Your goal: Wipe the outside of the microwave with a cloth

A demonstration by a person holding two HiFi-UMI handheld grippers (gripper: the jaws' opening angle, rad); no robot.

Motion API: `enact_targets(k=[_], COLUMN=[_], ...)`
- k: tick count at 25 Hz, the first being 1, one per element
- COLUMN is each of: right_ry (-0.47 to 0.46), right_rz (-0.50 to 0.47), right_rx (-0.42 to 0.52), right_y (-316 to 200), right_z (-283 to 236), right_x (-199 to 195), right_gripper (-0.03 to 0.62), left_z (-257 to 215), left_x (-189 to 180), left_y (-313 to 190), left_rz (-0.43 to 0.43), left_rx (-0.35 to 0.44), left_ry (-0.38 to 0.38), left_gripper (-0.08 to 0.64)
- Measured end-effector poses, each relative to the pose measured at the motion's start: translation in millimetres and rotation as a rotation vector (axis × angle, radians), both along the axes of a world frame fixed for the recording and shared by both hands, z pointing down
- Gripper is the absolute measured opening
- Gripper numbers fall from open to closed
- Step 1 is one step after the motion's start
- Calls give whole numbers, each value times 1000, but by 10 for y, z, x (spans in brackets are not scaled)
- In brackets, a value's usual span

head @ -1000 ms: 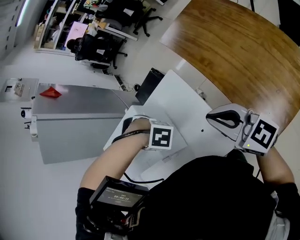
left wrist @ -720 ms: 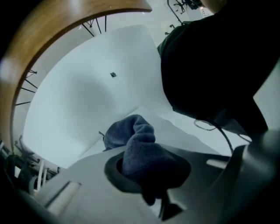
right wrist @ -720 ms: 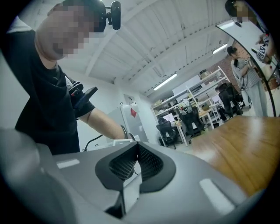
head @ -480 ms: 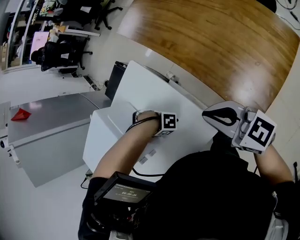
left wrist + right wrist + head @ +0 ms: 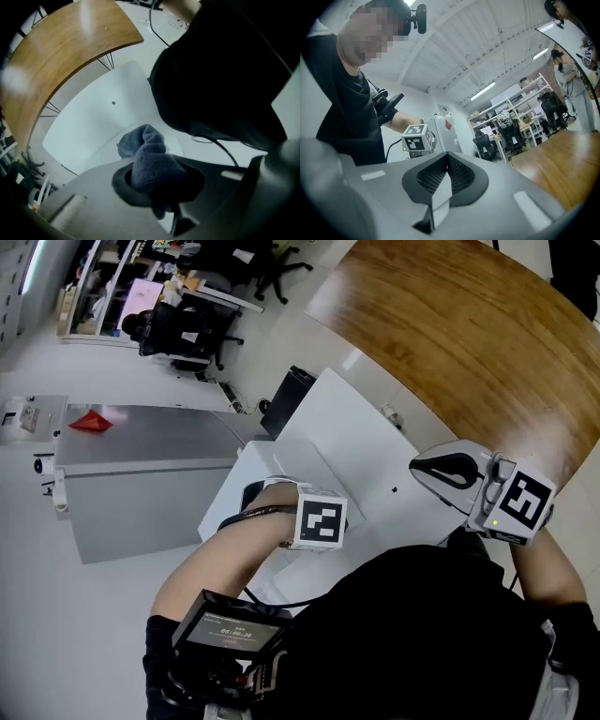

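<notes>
- The left gripper [image 5: 157, 183] is clenched on a blue-grey fleecy cloth [image 5: 149, 157]. Its jaws are pressed in on the bunched fabric, which fills the gap between them.
- The free end of the cloth bulges out beyond the jaws and lies against the top of the white box-shaped microwave [image 5: 330, 432]. Whether it presses on the surface cannot be told.
- In the head view this gripper's marker cube sits over the microwave's near left edge, with the person's bare forearm behind it.
- The right gripper [image 5: 446, 163] is closed, its jaws together with nothing between them.
- In the head view the right gripper hangs off the microwave's near right corner, apart from the casing.
- The microwave's top is bare white, with one small dark dot on it.
- A curved brown wooden tabletop [image 5: 469, 334] runs past the microwave's far right side.
- A grey metal cabinet [image 5: 141, 479] stands to the left of the microwave, with a small red object [image 5: 91, 420] lying on its top.
</notes>
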State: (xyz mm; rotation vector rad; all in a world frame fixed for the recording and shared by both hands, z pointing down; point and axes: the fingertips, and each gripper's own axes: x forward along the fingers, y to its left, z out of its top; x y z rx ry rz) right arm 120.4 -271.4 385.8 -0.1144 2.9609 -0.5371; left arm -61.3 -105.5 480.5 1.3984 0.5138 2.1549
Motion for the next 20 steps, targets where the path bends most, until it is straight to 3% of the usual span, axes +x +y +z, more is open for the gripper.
enact_targets(k=[3, 7, 16, 20], right_ry=[-33, -42, 52, 90], right_rz=[-43, -55, 63, 110], right_rx=[54, 58, -98, -144], right_y=[-11, -29, -131, -82], right_z=[-183, -152, 655, 826], right_x=[-189, -216, 244, 464], right_gripper=[5, 5, 5, 5], left_z=[-83, 210, 1660, 1942], left_x=[-95, -121, -159, -137], left_y=[92, 61, 86, 118], left_rz=[-3, 28, 5, 23], left_rx=[1, -24, -193, -225], left_ry=[-34, -93, -184, -194], left_gripper=[52, 52, 52, 52])
